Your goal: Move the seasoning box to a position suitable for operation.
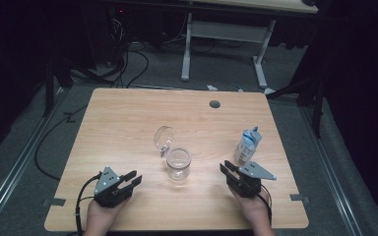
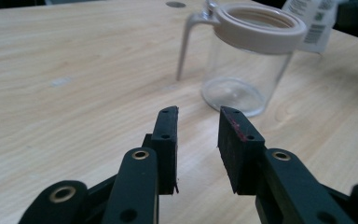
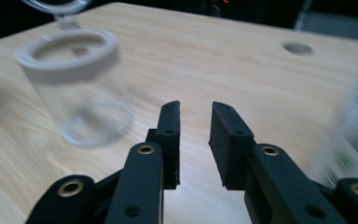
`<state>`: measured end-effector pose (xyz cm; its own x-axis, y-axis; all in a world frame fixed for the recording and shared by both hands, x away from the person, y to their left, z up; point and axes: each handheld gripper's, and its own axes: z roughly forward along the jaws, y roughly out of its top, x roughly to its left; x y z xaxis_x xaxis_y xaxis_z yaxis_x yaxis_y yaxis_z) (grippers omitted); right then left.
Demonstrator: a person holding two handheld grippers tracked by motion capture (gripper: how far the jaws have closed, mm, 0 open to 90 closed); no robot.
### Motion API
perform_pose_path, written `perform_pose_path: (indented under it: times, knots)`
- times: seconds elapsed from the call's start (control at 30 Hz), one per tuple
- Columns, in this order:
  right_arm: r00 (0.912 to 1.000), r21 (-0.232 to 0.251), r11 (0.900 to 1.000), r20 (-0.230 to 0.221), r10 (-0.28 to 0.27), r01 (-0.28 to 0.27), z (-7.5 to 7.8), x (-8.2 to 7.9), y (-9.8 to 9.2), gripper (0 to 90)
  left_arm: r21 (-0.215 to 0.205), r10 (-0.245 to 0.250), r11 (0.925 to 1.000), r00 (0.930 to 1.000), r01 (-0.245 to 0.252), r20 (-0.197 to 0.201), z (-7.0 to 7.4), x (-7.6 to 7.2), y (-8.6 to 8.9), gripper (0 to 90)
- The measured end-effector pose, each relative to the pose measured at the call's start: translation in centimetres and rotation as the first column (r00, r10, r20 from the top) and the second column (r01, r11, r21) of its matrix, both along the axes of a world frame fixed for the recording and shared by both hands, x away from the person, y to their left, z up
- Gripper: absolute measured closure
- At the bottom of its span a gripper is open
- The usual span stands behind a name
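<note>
Open jar waiting mid-worktop, both tongs hovering empty.
The clear jar (image 1: 178, 163), lid (image 1: 164, 138) flipped back, is standing toward the near edge; left tongs (image 1: 132, 178) and right tongs (image 1: 228, 169) are flanking it, spread; probably a reach next, pouch (image 1: 248, 145) nearby.

It looked like a lab or test room, w/ dark walls all round. A wood desk (image 1: 128, 123) stood on grey carpet (image 1: 24, 162). Black cables (image 1: 54, 132) ran over the floor. A 2nd desk w/ white legs (image 1: 187, 49) stood at the back, near a small red light (image 1: 121, 11).
</note>
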<state>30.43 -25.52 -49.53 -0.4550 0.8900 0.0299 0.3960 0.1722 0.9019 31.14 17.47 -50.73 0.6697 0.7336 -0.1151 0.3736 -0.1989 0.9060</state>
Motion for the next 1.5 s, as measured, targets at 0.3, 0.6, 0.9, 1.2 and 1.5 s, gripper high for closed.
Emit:
perform_pose_path:
  times: [0.3,0.6,0.9,1.2,1.5]
  knots:
    - [0.9879,-0.034,0.991,-0.076,-0.135,0.133,-1.5,-1.8,-4.5,59.0,0.026,0.02,0.9995,0.9997,-0.019,-0.015,-0.9,0.1,-1.0,57.6]
    - [0.9788,0.046,0.978,-0.037,-0.202,0.203,-0.2,-0.1,-6.2,45.6,-0.031,0.039,0.9987,0.9992,-0.039,0.01,-0.8,-0.4,-0.8,51.4]
    - [0.9708,0.002,0.971,0.015,-0.239,0.239,0.9,3.2,-5.2,36.6,-0.042,0.066,0.997,0.9975,-0.065,0.023,-0.8,-0.4,-0.1,51.4]
    - [0.9586,0.0,0.961,0.072,-0.275,0.276,1.4,2.7,-5.1,69.0,-0.049,0.065,0.9968,0.9975,-0.064,0.029,-0.9,-0.5,0.0,51.4]
    - [0.9584,-0.001,0.961,0.08,-0.274,0.275,1.0,3.0,-5.2,76.6,-0.056,0.064,0.9965,0.9974,-0.062,0.033,-0.9,-0.5,0.1,51.4]
